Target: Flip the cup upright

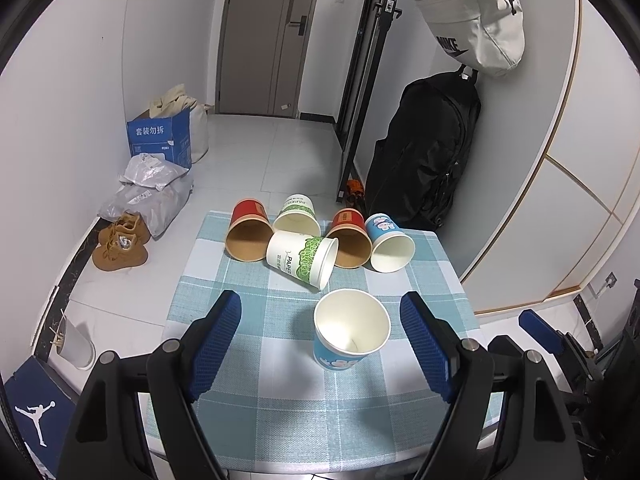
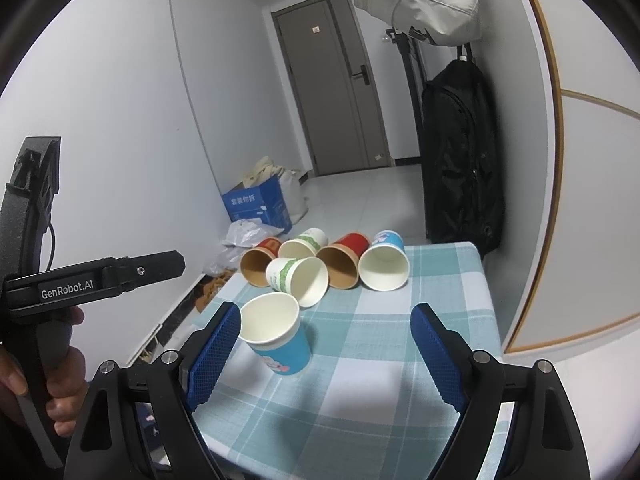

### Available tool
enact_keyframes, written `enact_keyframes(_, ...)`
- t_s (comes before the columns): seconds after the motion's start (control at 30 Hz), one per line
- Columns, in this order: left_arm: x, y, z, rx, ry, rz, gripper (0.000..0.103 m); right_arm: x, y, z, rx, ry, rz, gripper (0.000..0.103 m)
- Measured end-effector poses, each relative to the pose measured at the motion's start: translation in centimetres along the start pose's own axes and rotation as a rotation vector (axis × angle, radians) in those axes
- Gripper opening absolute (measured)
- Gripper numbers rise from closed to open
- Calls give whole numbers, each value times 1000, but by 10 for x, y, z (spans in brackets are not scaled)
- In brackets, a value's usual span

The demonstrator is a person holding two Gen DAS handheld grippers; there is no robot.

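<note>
Left gripper (image 1: 322, 344) is spread wide, blue pads apart, nothing between them pinched. Standing upright between its fingers, closer to the right pad but touching neither, is the blue cup (image 1: 351, 330), mouth up, white inside, cartoon print on its wall. It sits on the checked tablecloth (image 1: 280, 392).

Over on the right wrist view, the right gripper (image 2: 326, 344) is also wide open and holding nothing. The same blue cup (image 2: 276, 332) shows just beside its left pad (image 2: 216, 344), apparently not touching; the right pad is well clear of it. At the far left of this view, a hand (image 2: 60, 392) grips the handle of the other gripper.

Past the fingertips, a white cup with a green leaf band (image 1: 302, 260) lies on its side, mouth facing right. Behind it, a row of four more cups on their sides, mouths toward the camera: a red cup (image 1: 248, 234) at the left, another white-and-green cup (image 1: 297, 216), a second red cup (image 1: 350, 242), and a second blue cup (image 1: 389, 246) at the right end. The leaf-band cup touches the row.

Beyond the table, on the floor to the left, brown shoes (image 1: 120, 242), grey plastic bags (image 1: 154, 196) and a blue carton (image 1: 160, 140). To the right, a black backpack (image 1: 424, 152) hangs against the wall with a white bag (image 1: 472, 16) above it.
</note>
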State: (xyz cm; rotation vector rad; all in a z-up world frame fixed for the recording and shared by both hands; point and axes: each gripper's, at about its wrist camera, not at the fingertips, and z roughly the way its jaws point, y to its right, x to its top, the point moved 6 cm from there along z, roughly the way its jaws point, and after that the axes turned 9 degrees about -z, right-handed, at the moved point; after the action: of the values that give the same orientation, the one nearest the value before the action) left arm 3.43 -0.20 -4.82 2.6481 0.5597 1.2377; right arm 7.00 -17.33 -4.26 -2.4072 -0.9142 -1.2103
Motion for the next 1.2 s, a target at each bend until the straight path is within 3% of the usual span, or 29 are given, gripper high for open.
enact_keyframes(1.2,2,-2,0,4,1,-3,78,1,2,0,-9,4,12,87)
